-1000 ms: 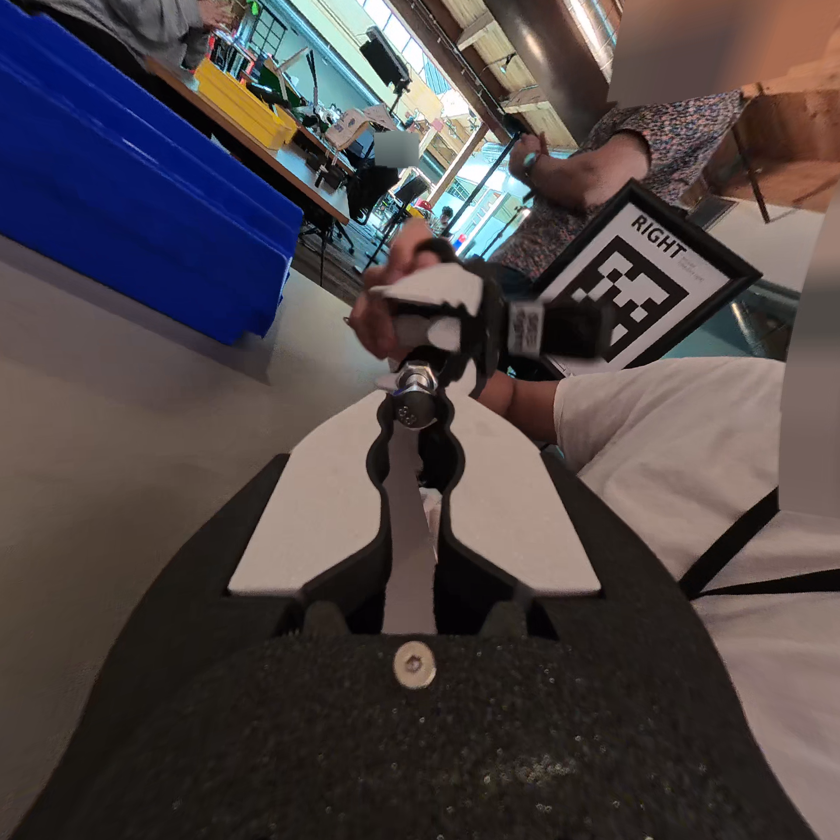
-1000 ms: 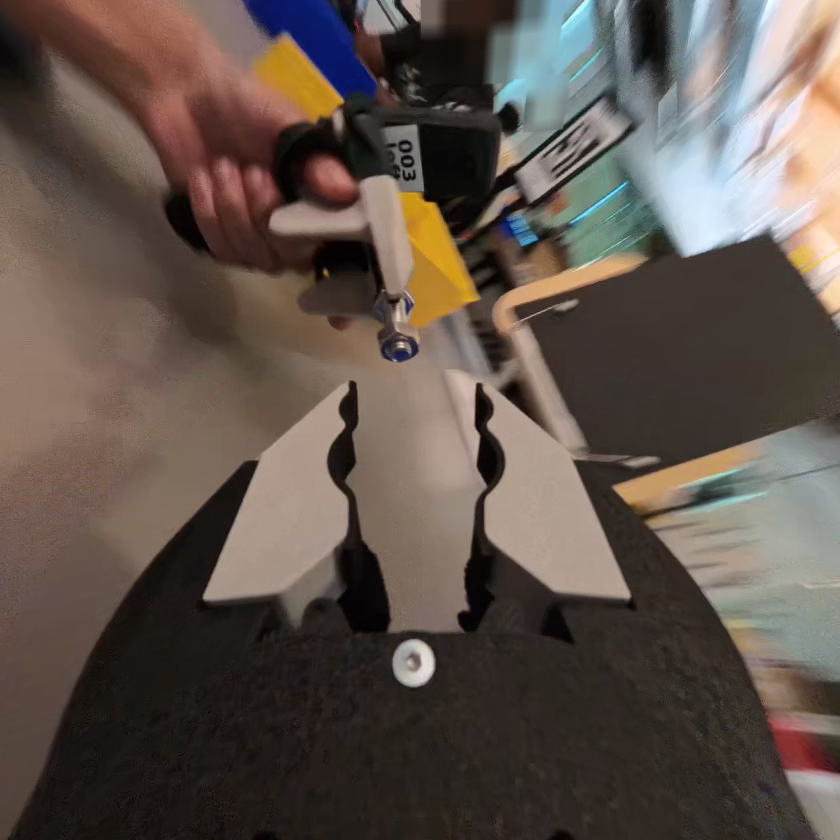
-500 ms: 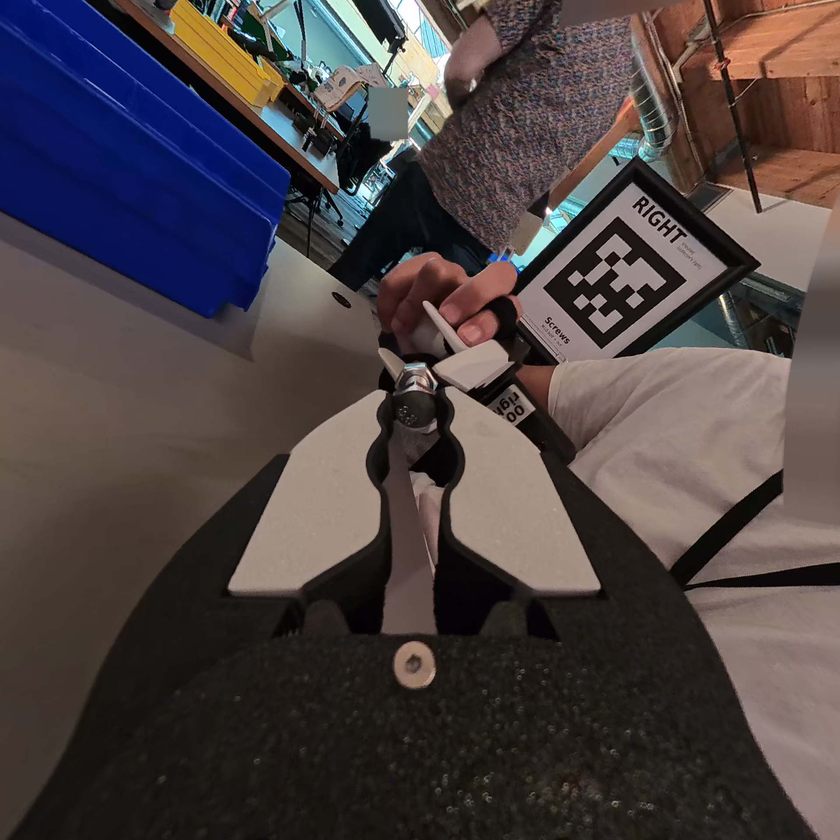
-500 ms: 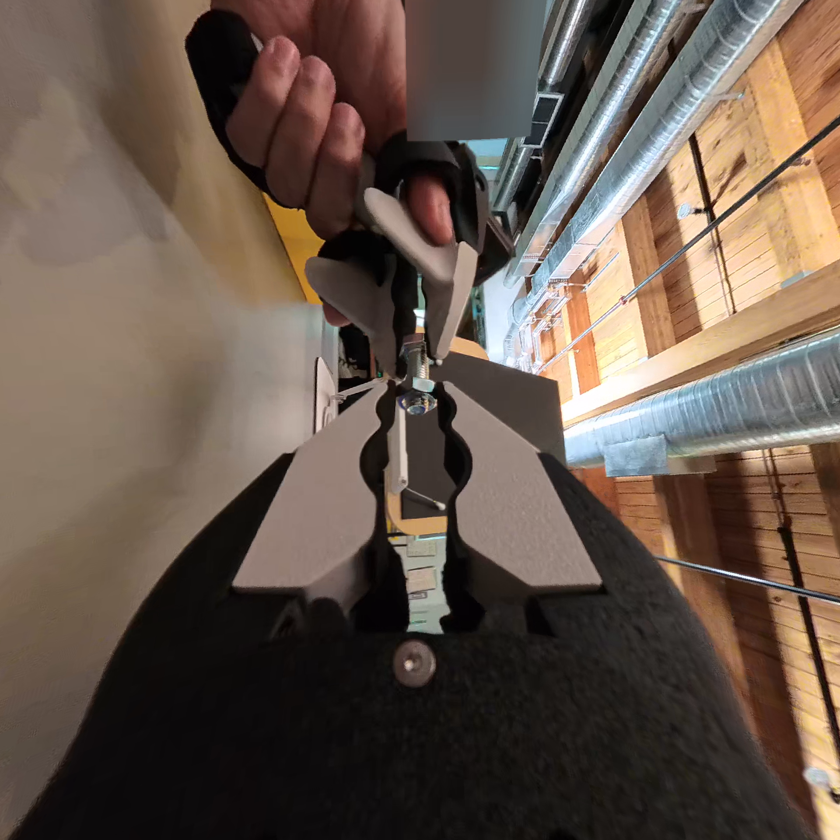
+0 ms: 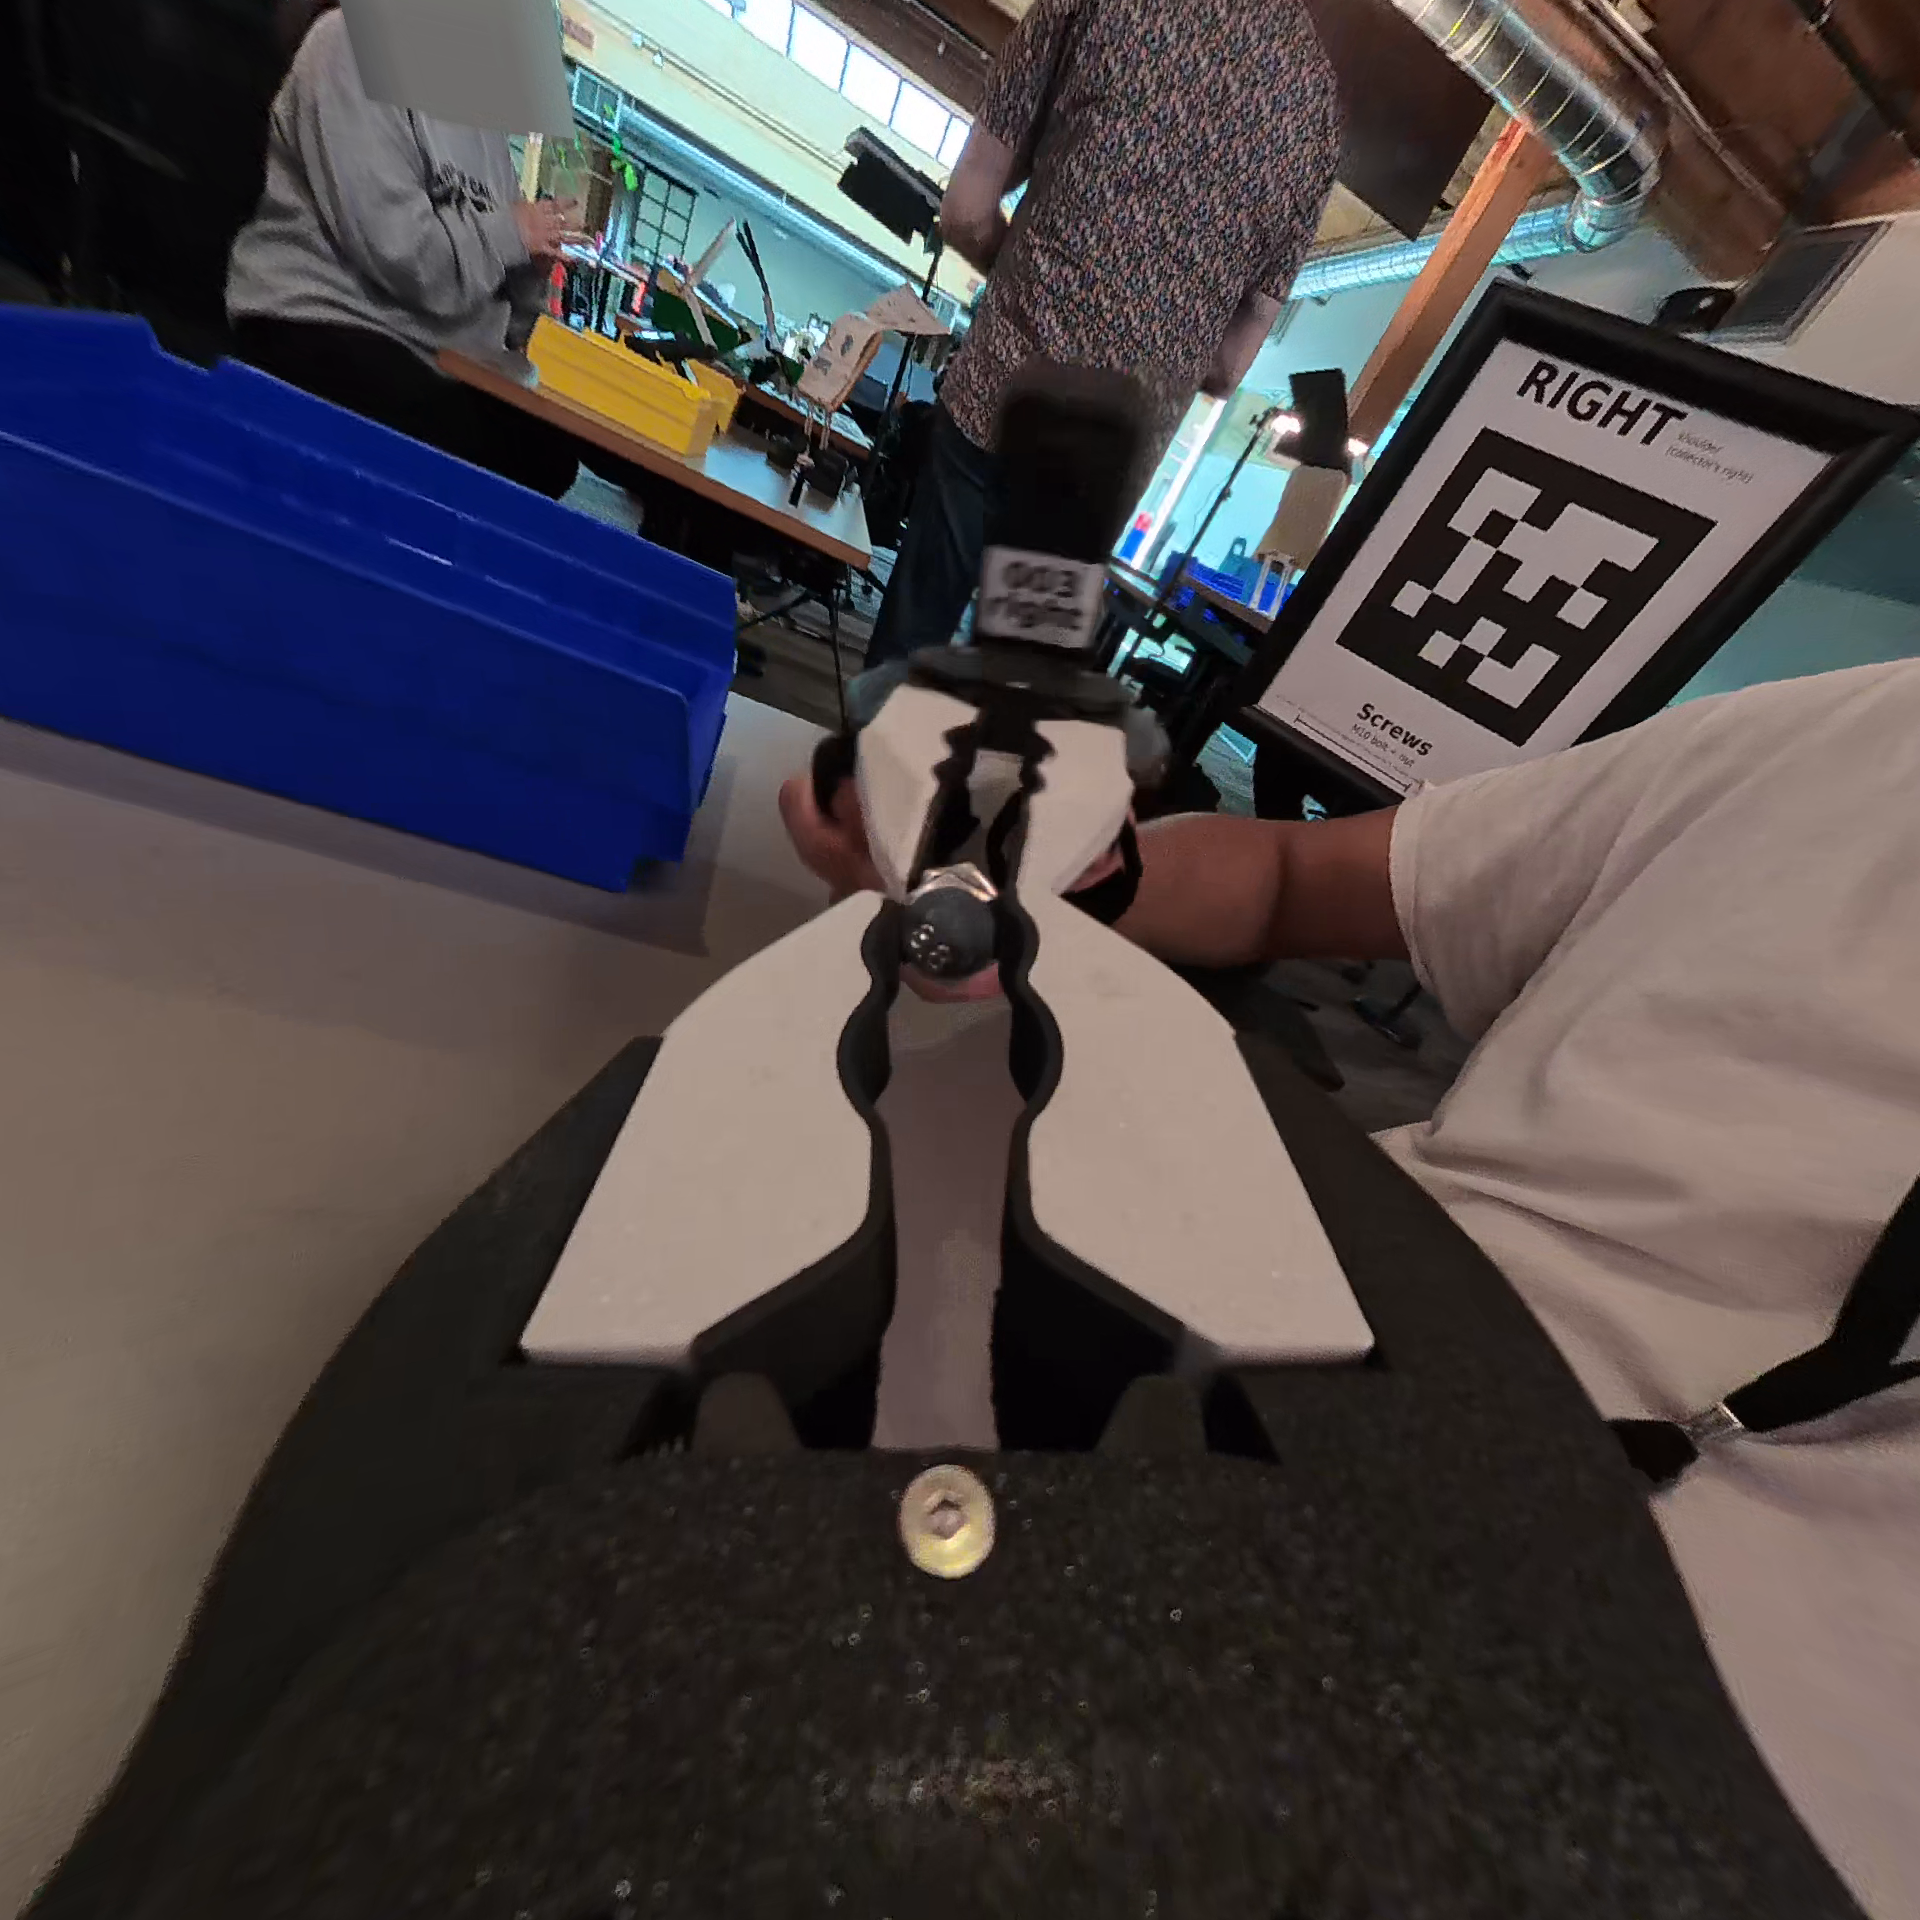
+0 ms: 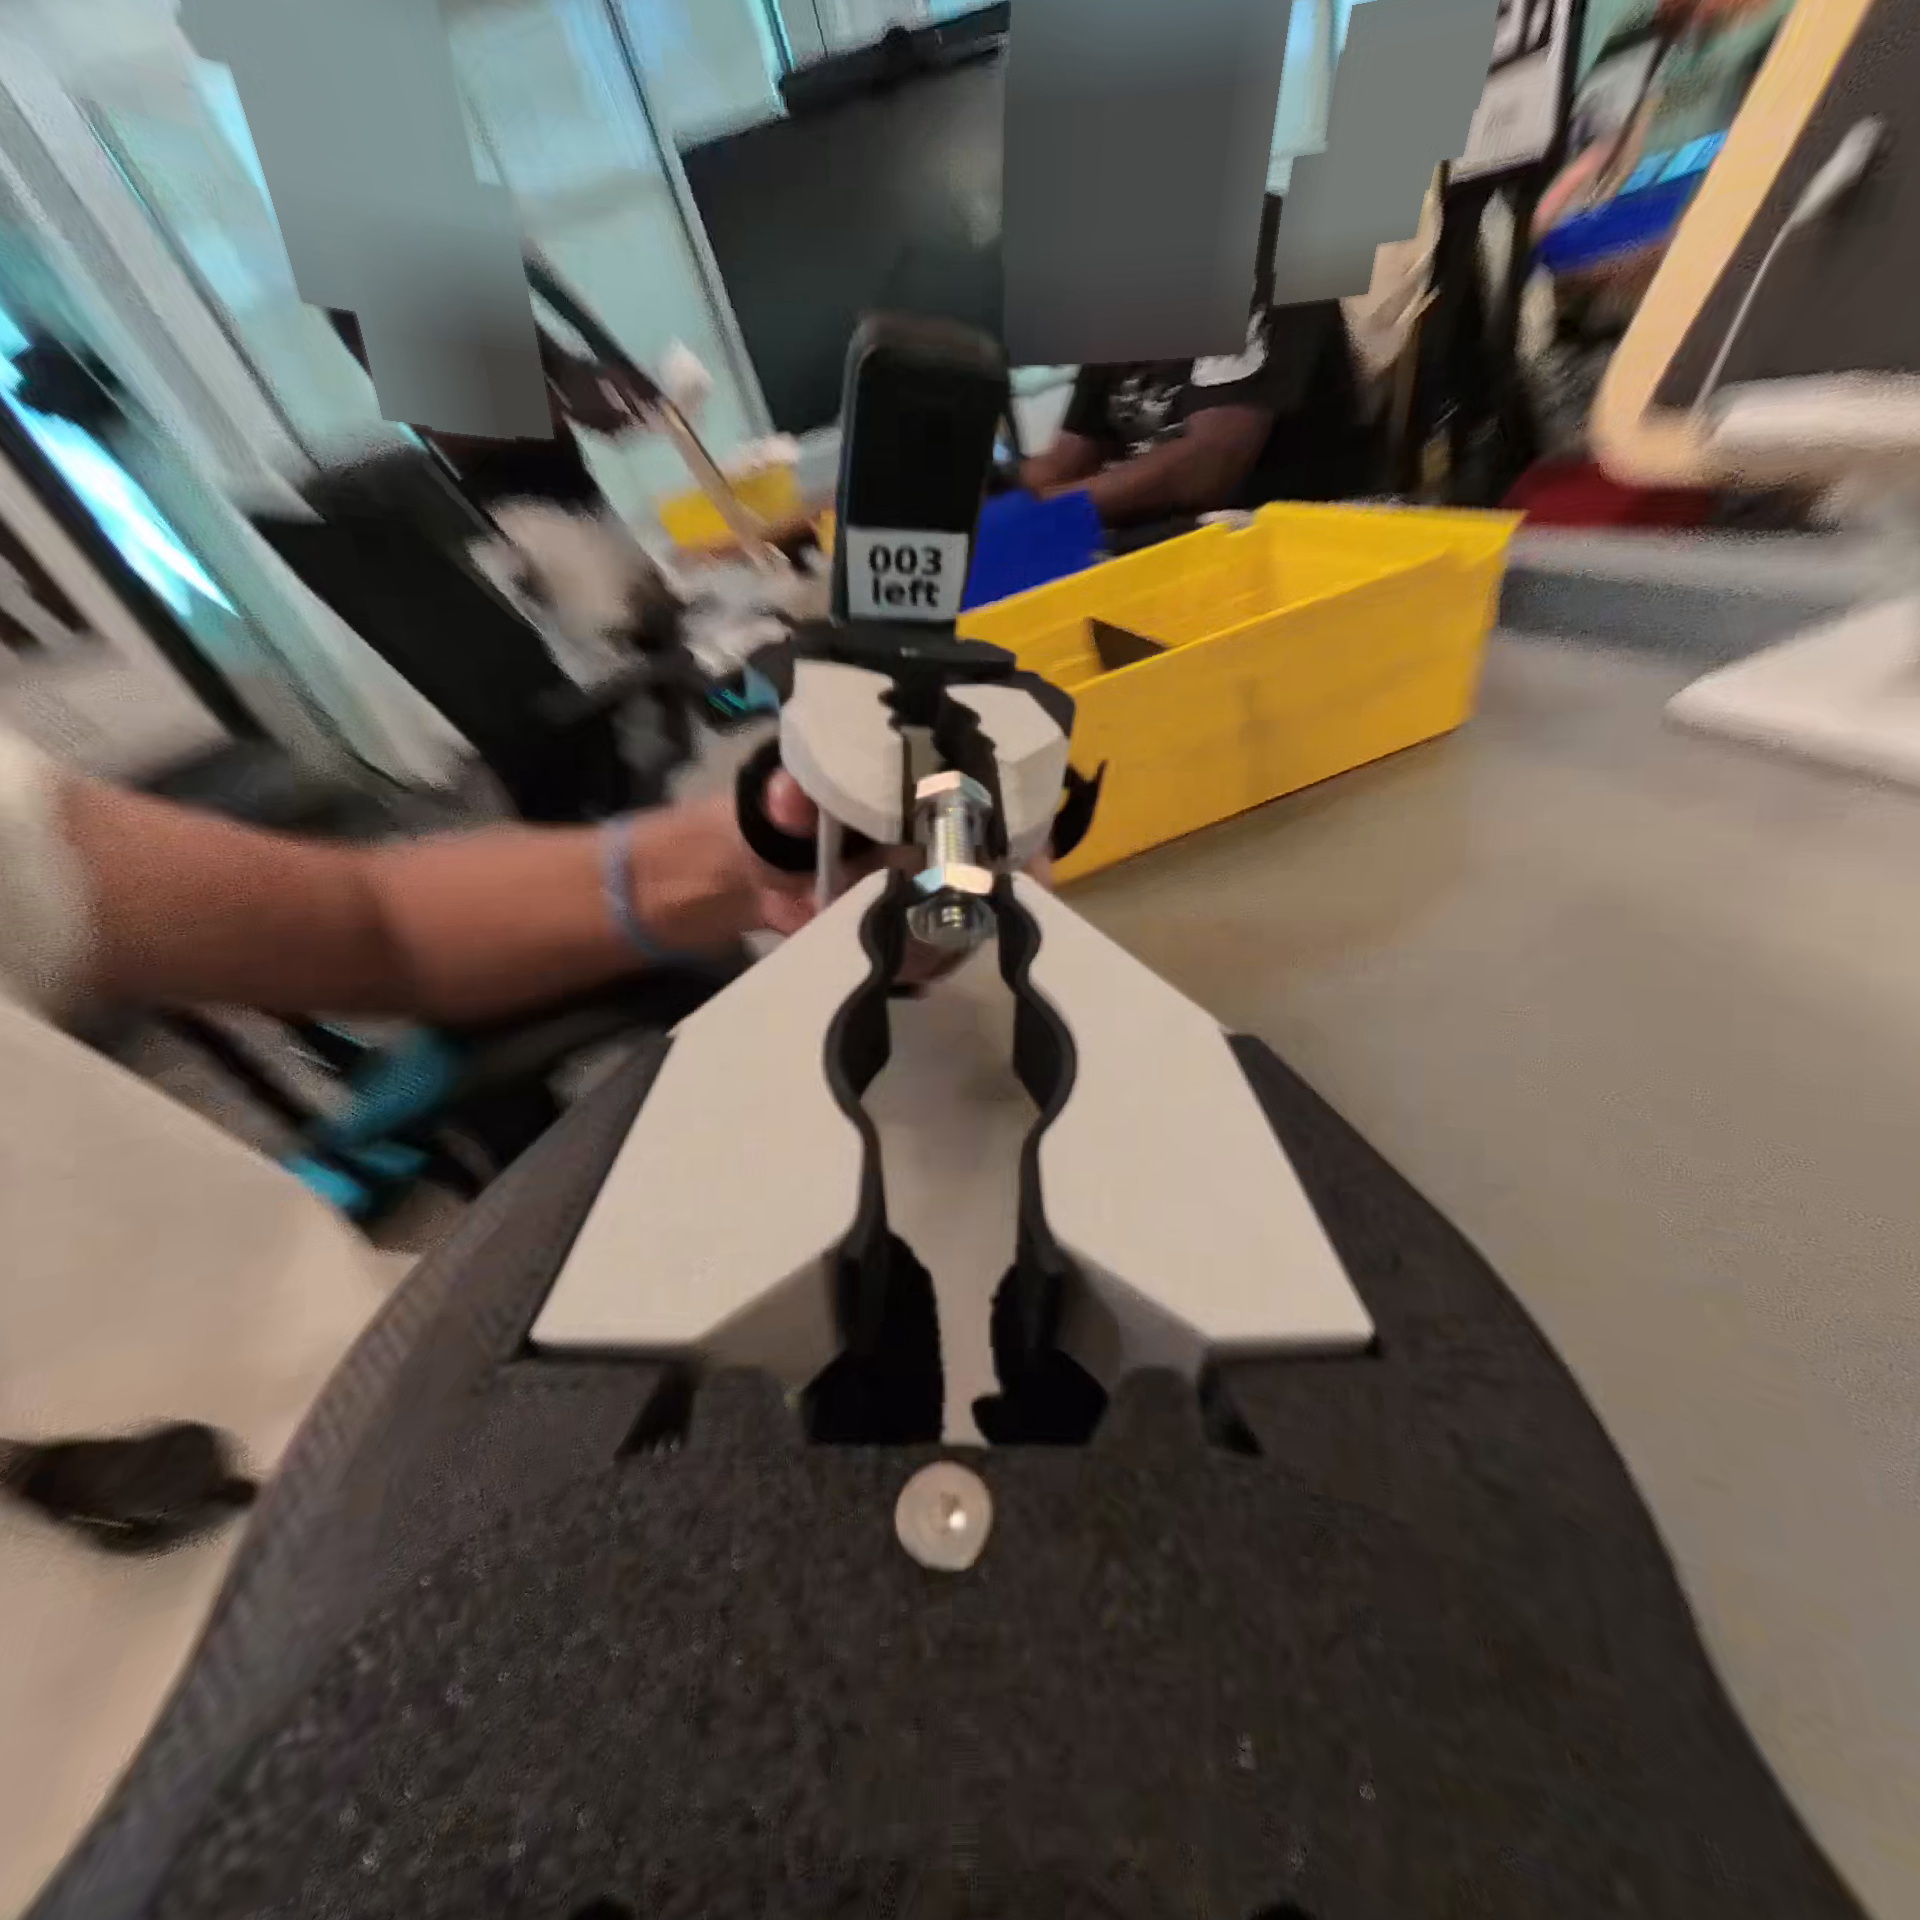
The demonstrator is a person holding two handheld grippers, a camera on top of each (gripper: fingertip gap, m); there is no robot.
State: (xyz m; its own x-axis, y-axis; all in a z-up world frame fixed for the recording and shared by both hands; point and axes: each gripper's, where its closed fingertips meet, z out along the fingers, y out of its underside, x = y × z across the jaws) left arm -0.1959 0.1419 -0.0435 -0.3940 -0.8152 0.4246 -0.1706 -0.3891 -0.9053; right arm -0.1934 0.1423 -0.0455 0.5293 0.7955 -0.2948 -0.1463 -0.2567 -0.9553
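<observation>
Left gripper [image 5: 948, 940] clamped on bolt [image 5: 943, 935] head, right gripper [image 6: 951, 914] on its nut [image 6: 951, 883], near yellow bin [image 6: 1299, 665].

Workshop or makerspace, large shared hall. Exposed timber beam [image 5: 1439, 260] and silver ventilation duct [image 5: 1548, 94] overhead, high windows [image 5: 862, 78] at the back. Long work tables [image 5: 748, 483] carry yellow parts bins [image 5: 623, 390]; blue bins [image 5: 343, 613] stacked nearby. Several people [image 5: 1132, 177] at benches; farther clutter, possibly tools, is blurred.
</observation>
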